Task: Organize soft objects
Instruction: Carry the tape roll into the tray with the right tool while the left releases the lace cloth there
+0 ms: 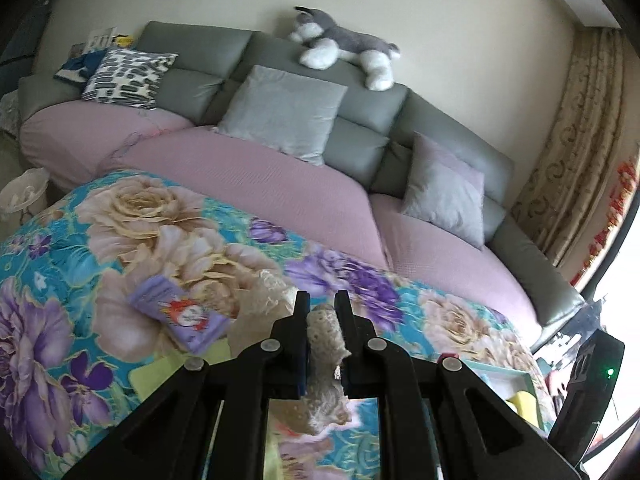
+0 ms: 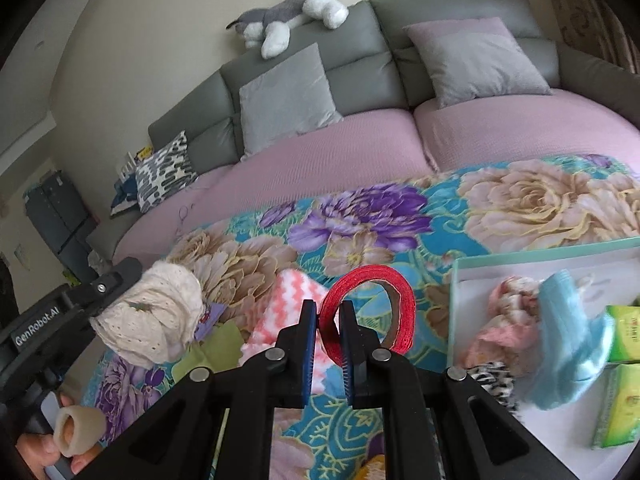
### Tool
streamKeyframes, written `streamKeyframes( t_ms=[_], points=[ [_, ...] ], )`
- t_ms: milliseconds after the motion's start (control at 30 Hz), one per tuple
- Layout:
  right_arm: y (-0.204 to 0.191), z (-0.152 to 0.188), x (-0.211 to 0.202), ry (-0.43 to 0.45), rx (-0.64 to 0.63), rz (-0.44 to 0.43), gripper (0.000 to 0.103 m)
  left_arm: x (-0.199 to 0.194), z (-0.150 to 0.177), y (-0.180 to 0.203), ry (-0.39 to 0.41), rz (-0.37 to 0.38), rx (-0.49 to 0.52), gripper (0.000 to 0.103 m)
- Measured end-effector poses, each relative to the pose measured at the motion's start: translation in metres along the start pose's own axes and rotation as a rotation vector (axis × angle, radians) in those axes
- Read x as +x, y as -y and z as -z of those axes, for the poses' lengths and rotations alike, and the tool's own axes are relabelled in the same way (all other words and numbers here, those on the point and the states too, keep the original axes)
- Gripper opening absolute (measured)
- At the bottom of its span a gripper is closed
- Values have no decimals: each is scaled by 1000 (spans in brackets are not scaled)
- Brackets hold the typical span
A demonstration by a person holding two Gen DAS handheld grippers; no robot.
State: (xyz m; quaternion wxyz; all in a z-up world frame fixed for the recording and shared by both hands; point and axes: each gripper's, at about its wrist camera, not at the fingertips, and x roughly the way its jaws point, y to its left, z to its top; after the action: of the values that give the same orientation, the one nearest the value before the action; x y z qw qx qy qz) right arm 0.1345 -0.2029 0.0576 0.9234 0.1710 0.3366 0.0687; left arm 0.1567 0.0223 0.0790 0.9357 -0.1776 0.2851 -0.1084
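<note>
Clutching a bunched cream lace cloth (image 2: 154, 316), the left claw (image 1: 320, 300) is pinched nearly shut on it, w/ the fabric hanging clear above the floral blanket (image 1: 80, 240). Just to its right, the right claw (image 2: 329, 308) is clamped tight on the edge of a red ribbon loop (image 2: 368, 308), also held off the blanket.

Below & between the two claws, items not yet sorted lie on the blanket: a pink-and-white zigzag cloth (image 2: 288, 300), a lime-green cloth (image 2: 212, 350) and a purple tissue pack (image 1: 180, 312).

At right sits a shallow white box (image 2: 460, 280) w/ pale teal rim, already partly filled: a pink patterned cloth (image 2: 508, 320), a light blue cloth (image 2: 572, 336), a black-and-white zebra-print piece (image 2: 496, 380) and green tissue packs (image 2: 624, 364) lie inside it.

Judging by that, the job looks roughly half done; two pieces are in hand, apparently bound for the box, w/ at least three more left on the blanket.

Behind, a grey sofa (image 2: 360, 56) w/ pink seat covers carries grey cushions (image 2: 284, 96), a patterned black-and-white cushion (image 2: 164, 172) and a plush husky (image 2: 292, 16) sprawled along the backrest. A person's hand (image 2: 44, 452) grips the left handle at the lower left edge.
</note>
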Motion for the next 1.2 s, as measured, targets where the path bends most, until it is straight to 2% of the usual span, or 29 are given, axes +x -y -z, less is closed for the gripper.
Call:
streamKeyframes(
  t_ms=[233, 500, 833, 1000, 1100, 1200],
  points=[
    [26, -7, -38, 72, 39, 62, 12, -2, 9, 51, -5, 90, 92, 12],
    [75, -12, -75, 128, 116, 141, 12, -4, 25, 106, -35, 191, 180, 12],
    [148, -7, -124, 183, 220, 309, 12, 4, 60, 170, -157, 344, 277, 12],
    [170, -4, -138, 192, 260, 348, 12, 9, 80, 198, -234, 433, 319, 12],
    [175, -3, -140, 191, 268, 357, 12, 11, 87, 208, -267, 457, 338, 12],
    [179, -2, -137, 174, 277, 356, 12, 19, 95, 211, -315, 445, 350, 12]
  ],
)
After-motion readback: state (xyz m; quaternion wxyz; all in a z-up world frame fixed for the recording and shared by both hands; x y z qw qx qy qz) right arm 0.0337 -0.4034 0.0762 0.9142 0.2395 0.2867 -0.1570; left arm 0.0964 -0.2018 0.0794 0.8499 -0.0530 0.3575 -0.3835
